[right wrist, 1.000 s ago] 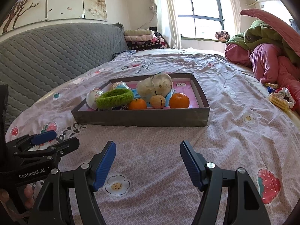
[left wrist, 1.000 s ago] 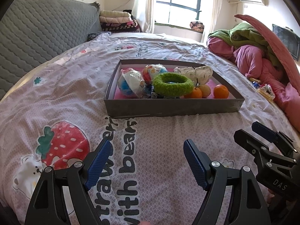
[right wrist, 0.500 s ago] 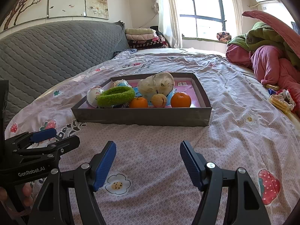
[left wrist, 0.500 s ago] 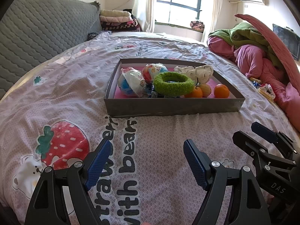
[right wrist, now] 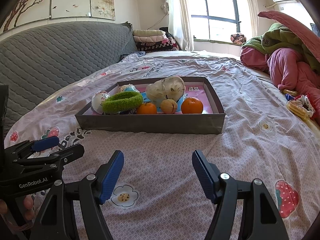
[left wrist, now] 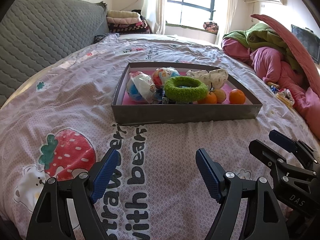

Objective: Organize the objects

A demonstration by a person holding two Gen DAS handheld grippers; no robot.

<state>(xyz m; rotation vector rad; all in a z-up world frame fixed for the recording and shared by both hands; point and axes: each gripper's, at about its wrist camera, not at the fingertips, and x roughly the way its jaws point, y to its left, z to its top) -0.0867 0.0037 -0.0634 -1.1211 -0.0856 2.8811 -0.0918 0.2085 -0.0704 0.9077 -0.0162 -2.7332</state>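
A grey shallow box (left wrist: 186, 113) (right wrist: 150, 123) lies on the bed ahead of both grippers. Inside it sit a fuzzy green ring (left wrist: 186, 88) (right wrist: 122, 102), two wrapped toy balls (left wrist: 140, 87), a crumpled white bag (right wrist: 166, 89), two oranges (left wrist: 237, 96) (right wrist: 192, 105) and a walnut-like nut (right wrist: 169, 106). My left gripper (left wrist: 156, 172) hovers open over the bedsheet, well short of the box, nothing between its fingers. My right gripper (right wrist: 158, 170) is open and empty too, beside the left one, which shows at the left edge of the right wrist view (right wrist: 43, 150).
The bed has a pink strawberry-print sheet (left wrist: 80, 104). A grey quilted headboard (right wrist: 50, 56) runs along the left. A heap of pink and green bedding (left wrist: 280, 60) lies at the right, with snack packets (right wrist: 298, 106) near it. Folded blankets (right wrist: 152, 40) are stacked by the window.
Both grippers stay open and empty. The views have shifted only slightly, the right one drifting a little closer to the box.
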